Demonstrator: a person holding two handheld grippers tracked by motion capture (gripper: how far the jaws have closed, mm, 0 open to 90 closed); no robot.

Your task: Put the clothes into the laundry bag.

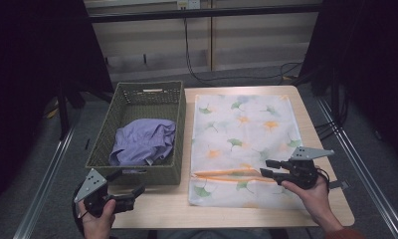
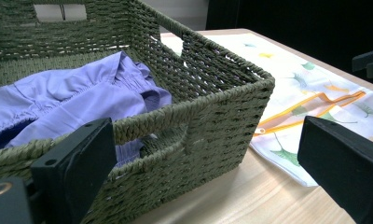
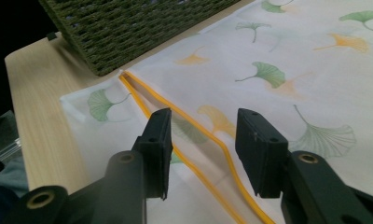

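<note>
A white mesh bag printed with ginkgo leaves lies flat on the right half of the table, its orange zipper running across near the front. My right gripper points left over that zipper, open. In the right gripper view its jaws straddle the orange zipper with a gap on each side. A purple garment lies crumpled in the green woven basket. My left gripper is open in front of the basket's near wall, with nothing between its jaws.
The basket fills the table's left part, hard against the bag's left edge. A strip of bare wood runs along the front. Black curtains hang on both sides, and cables trail over the floor behind the table.
</note>
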